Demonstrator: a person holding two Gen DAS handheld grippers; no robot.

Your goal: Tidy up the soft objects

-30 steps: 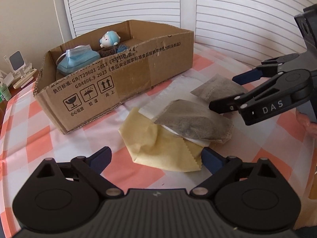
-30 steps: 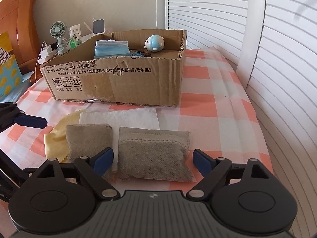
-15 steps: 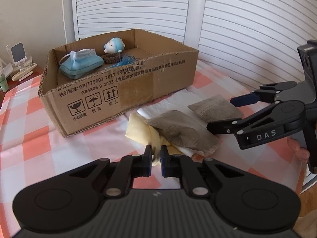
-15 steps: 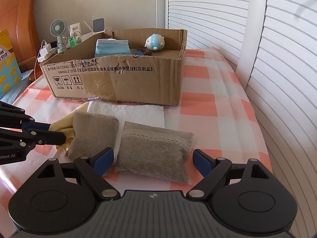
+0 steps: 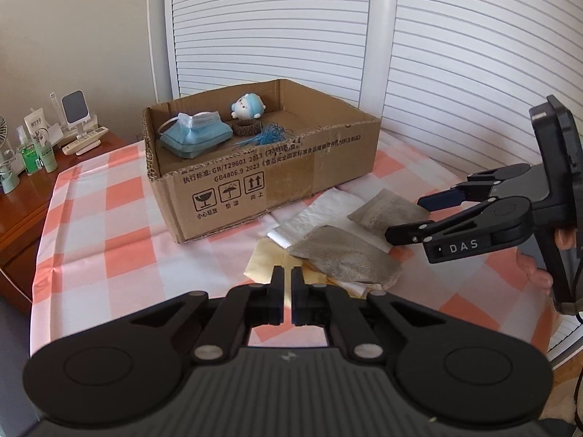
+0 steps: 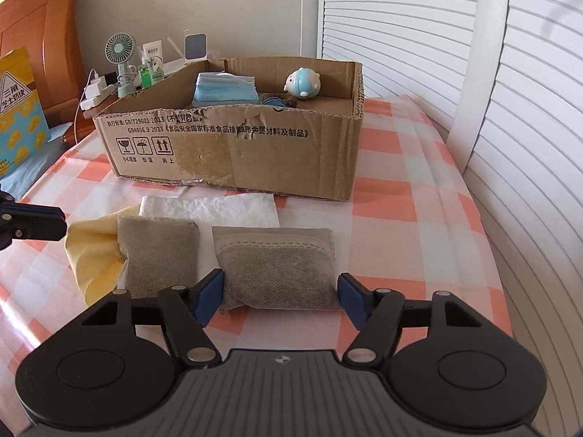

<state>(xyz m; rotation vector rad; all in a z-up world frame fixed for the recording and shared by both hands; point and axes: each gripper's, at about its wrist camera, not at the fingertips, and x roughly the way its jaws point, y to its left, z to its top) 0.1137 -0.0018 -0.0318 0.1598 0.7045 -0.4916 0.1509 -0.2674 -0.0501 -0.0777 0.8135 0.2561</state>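
1. Front of the cardboard box (image 6: 255,153), on the checked tabletop (image 6: 400,218): two grey pouches, a yellow cloth (image 6: 91,251) & a white sheet (image 6: 218,207), all outside the box.
2. Right tongs (image 6: 280,291): about half open, have just been closing, w/ the right grey pouch (image 6: 277,269) between them. Pads meet its two sides and the near corner bunches a bit, so it reads as a grip starting.
3. Left tongs (image 5: 287,276): fully closed, apparently pinching an edge of the yellow cloth, which rises to the tips.
4. To do it well, imo: squeeze the pouch till firm, lift straight up, clear the box's front wall, drop in the empty right part.
5. Left grey pouch (image 6: 160,251) lies on the cloth & sheet, so pulling the cloth prob. drags it; go slow.
6. Already in the box: blue mask (image 6: 222,91), small plush toy (image 6: 302,83), blue threads. Avoid piling on them.
7. Nearby: fan (image 6: 118,51) & bottles on the side cabinet, well apart. Nothing else blocks the path.
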